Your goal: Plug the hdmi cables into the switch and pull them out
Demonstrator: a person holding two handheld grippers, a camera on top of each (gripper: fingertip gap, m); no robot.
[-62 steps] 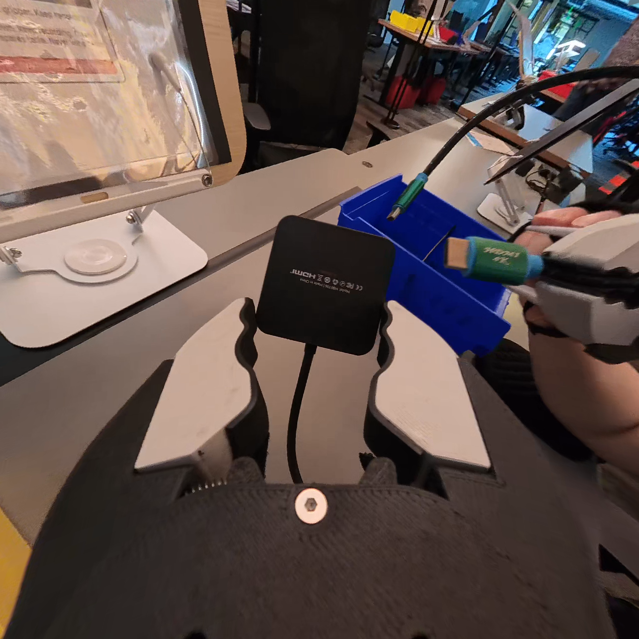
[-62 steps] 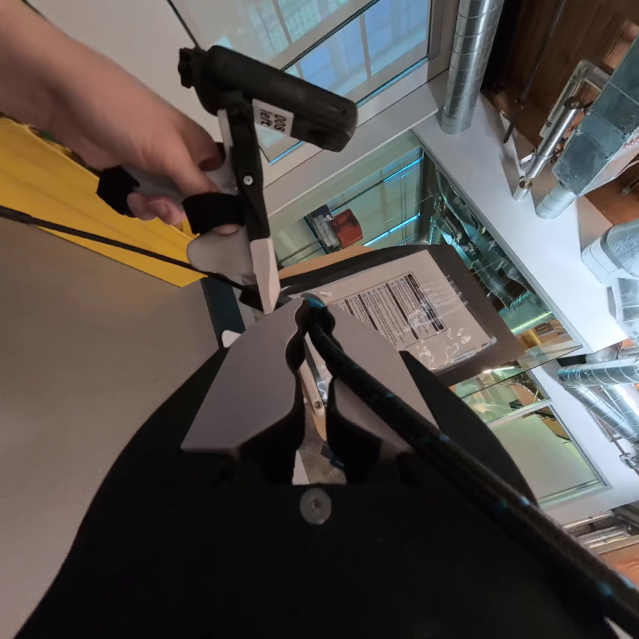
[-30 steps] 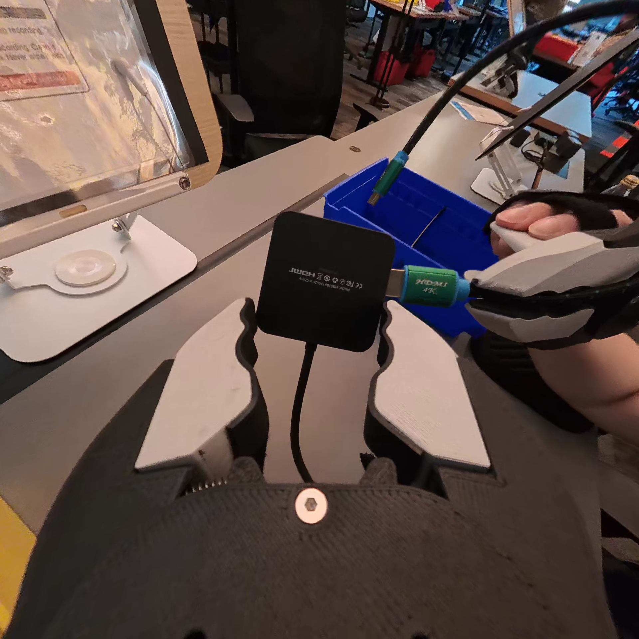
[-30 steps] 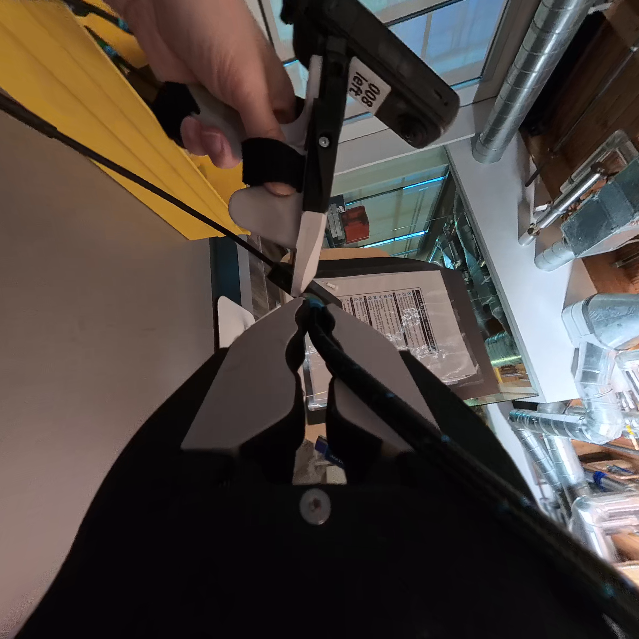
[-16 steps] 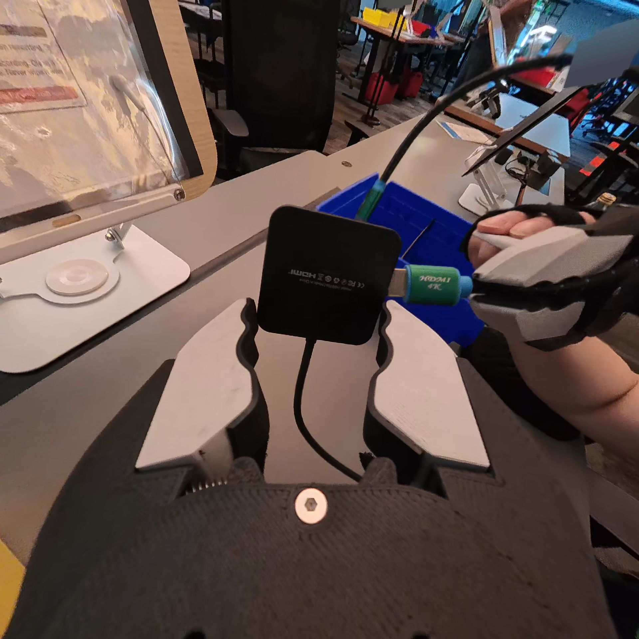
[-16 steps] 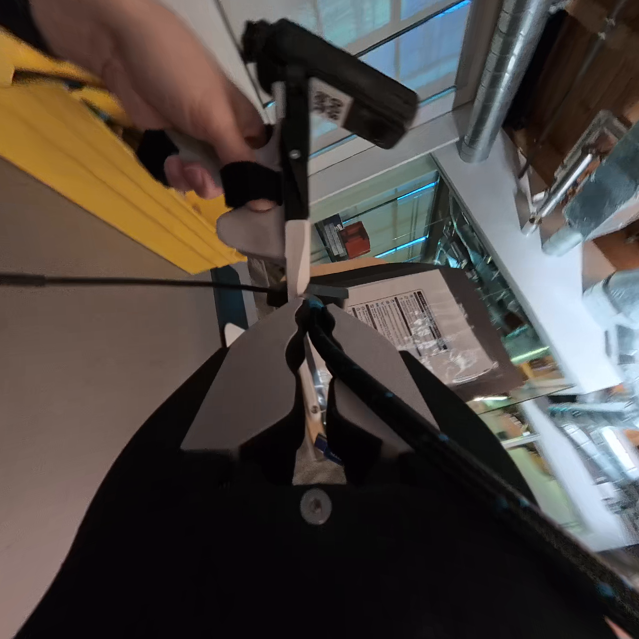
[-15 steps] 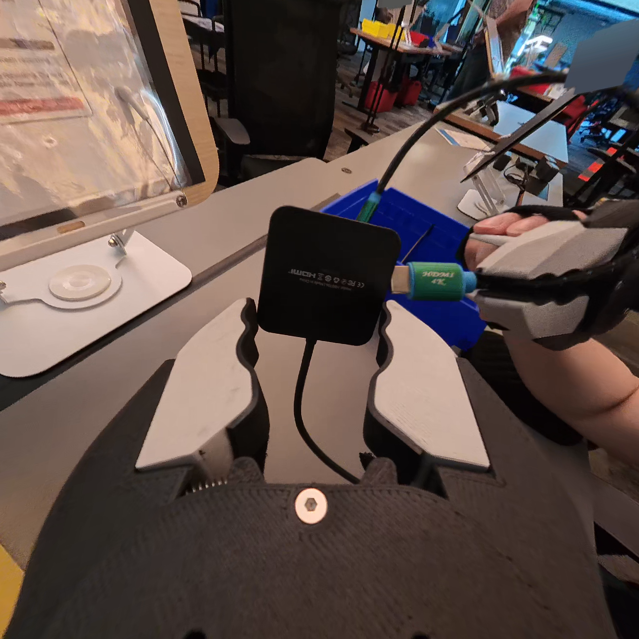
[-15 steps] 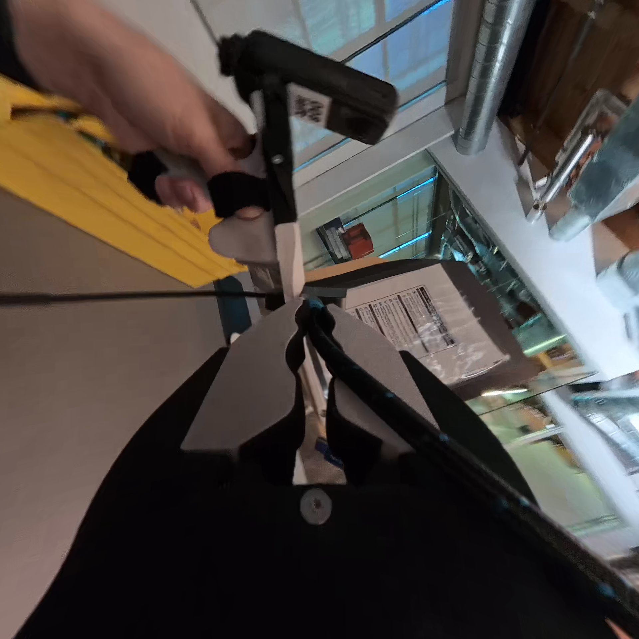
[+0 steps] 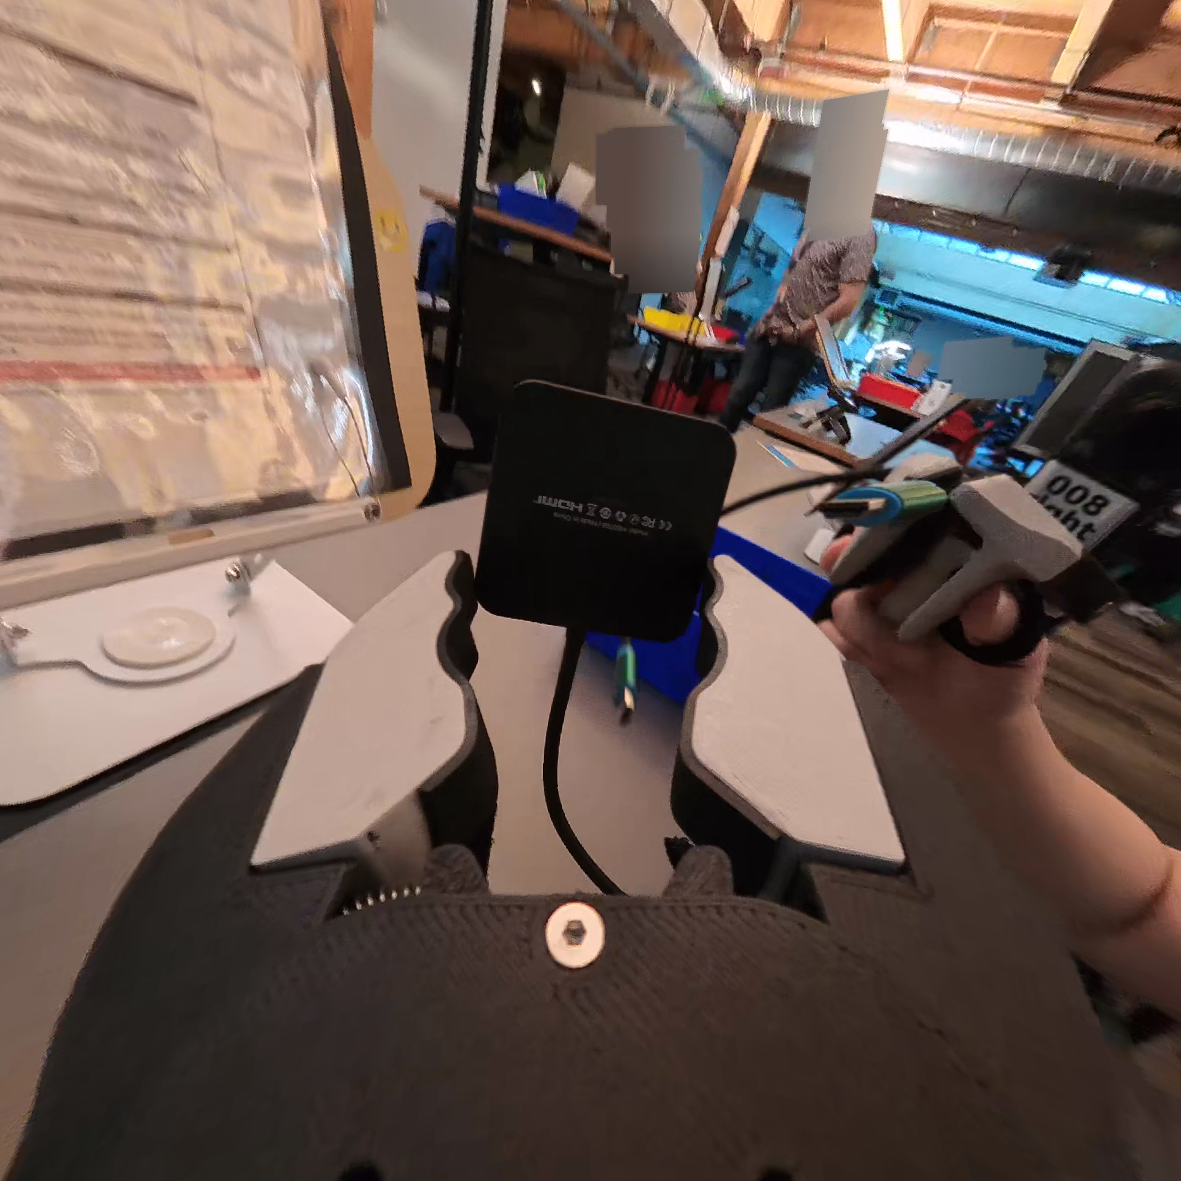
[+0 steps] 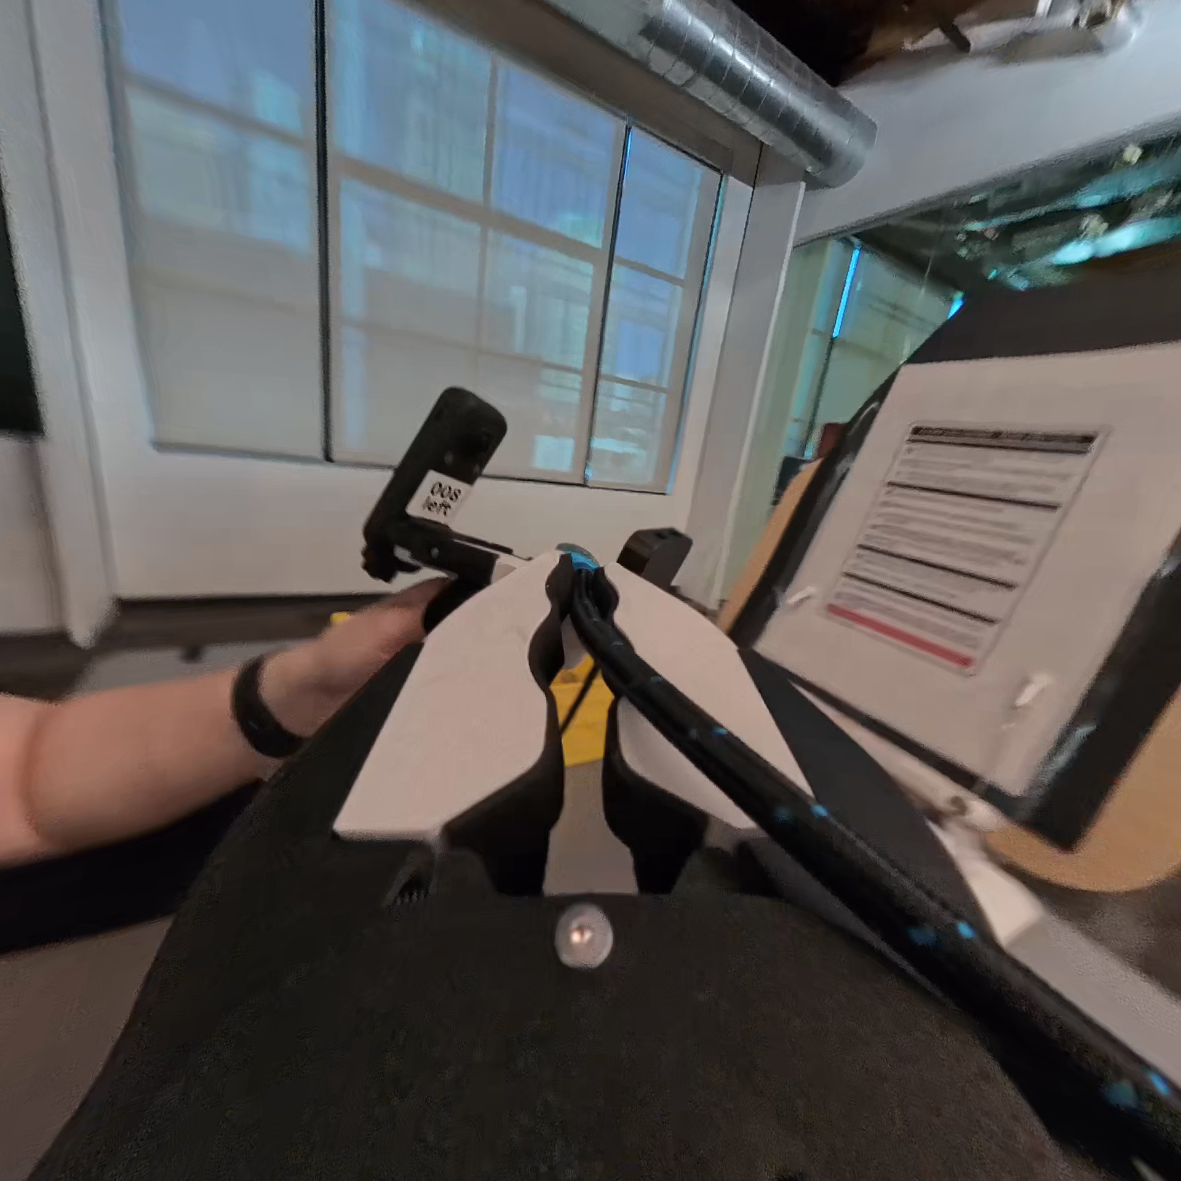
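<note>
My left gripper (image 9: 588, 565) is shut on the black square HDMI switch (image 9: 607, 505) and holds it upright above the grey table, its own black lead (image 9: 556, 754) hanging down between the fingers. My right gripper (image 9: 895, 543) is shut on a green and blue HDMI plug (image 9: 888, 501), which is out of the switch and a short way to its right, metal tip towards the switch. In the right wrist view my right gripper (image 10: 578, 575) pinches the black cable (image 10: 703, 722). A second green plug (image 9: 626, 677) hangs below the switch by the blue bin (image 9: 767, 578).
A sign stand with a clear sheet (image 9: 160, 287) on a white base (image 9: 160, 696) stands at the left on the grey table (image 9: 383, 549). It also shows in the right wrist view (image 10: 958, 543). A person (image 9: 811, 307) stands among desks far behind.
The plug was in the switch's right side and is now pulled out. My right gripper has drawn away to the right with it. Both grippers have tilted upward.
</note>
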